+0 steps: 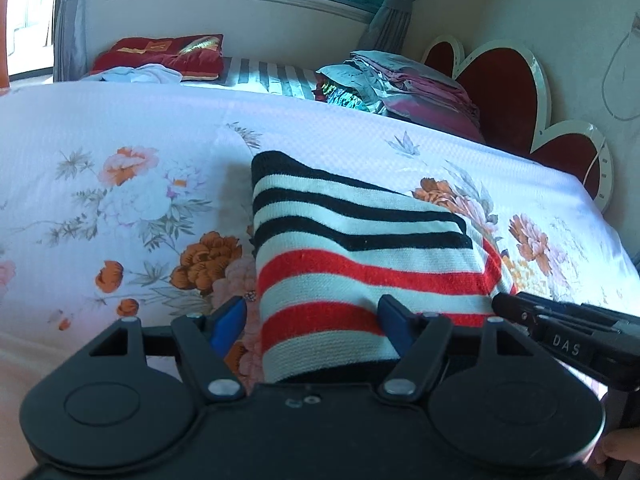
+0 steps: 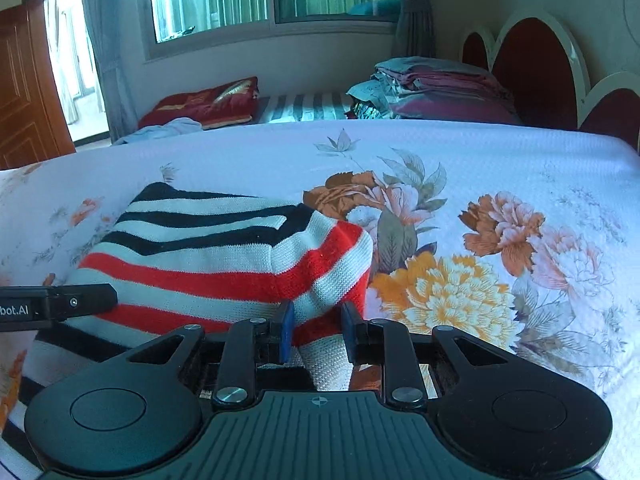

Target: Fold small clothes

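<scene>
A small knitted garment [image 1: 352,256] with black, white and red stripes lies folded on the floral bedsheet [image 1: 120,208]. My left gripper [image 1: 314,320] is wide open at its near left edge, and the cloth lies between the blue pads without being pinched. My right gripper [image 2: 318,334] has its blue pads close together on the garment's [image 2: 224,256] near right corner. The right gripper's black finger [image 1: 560,324] shows at the right of the left wrist view. The left gripper's finger [image 2: 60,304] shows at the left of the right wrist view.
A stack of folded bedding [image 2: 436,88] sits at the far side near the red heart-shaped headboard [image 2: 540,68]. A red cushion [image 2: 208,102] and a light blue cloth [image 2: 168,128] lie far left. A wooden door [image 2: 24,92] stands at the left.
</scene>
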A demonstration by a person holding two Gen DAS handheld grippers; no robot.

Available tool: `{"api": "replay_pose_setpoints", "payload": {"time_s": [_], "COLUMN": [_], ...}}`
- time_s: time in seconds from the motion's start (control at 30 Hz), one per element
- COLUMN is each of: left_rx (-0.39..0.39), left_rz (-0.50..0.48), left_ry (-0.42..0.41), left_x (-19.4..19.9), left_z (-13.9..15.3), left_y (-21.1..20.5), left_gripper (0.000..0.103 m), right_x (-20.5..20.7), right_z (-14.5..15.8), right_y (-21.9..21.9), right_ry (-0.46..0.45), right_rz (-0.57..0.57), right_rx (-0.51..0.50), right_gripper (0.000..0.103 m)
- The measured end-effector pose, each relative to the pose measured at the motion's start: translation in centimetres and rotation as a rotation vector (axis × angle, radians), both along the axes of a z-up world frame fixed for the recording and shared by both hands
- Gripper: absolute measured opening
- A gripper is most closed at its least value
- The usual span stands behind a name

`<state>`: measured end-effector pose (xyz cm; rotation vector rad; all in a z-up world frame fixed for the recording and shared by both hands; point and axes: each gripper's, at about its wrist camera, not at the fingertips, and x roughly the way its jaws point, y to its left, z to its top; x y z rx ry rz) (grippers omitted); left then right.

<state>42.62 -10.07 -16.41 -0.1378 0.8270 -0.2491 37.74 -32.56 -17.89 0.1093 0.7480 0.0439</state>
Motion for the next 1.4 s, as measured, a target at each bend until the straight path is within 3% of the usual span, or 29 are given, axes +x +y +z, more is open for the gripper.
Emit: {"api": "replay_pose_setpoints", "payload": {"time_s": [0.3, 0.53, 0.77, 0.9, 1.07, 1.23, 1.4], "left_rx": [-0.015, -0.012, -0.031, -0.019, -0.035, -0.019, 0.017], "left_rz": [-0.025, -0.081, -0.087, -0.105, -0.094, -0.13, -0.177], "left_ry": [0.004, 0.022, 0.052, 0.066, 0.088, 0.103, 0.073], "left_x": [-2.6, -5.7, -6.6, -7.8, -8.0, -7.9, -7.7], "left_z": [1.1, 0.4, -0.6, -1.3, -1.6, -1.8, -0.5], "left_y": [0.3, 0.5, 1.4, 1.7, 2.0, 1.8, 1.6], "left_gripper": [0.07, 0.072, 0.073, 0.075, 0.076, 0.08, 0.078], "right_x": [-4.7, -8.8, -10.2, -11.2, -11.8, -11.9, -12.0], "right_z": [2.2, 1.4, 0.4, -0.3, -0.1, -0.8, 1.4], "right_y": [-1.3, -2.1, -3.1, -2.5, -2.6, -1.6, -1.3], "right_ry": [-0.023, -0.001, 0.049, 0.076, 0.069, 0.094, 0.077], "right_rz": [0.01, -0.004, -0.043, -0.034, -0.076, -0.082, -0.109], "right_rx": [0.083, 0.116, 0.167, 0.103, 0.127, 0.076, 0.073], "right_gripper": [0.024, 0.023, 0.024, 0.023, 0.024, 0.024, 0.024]}}
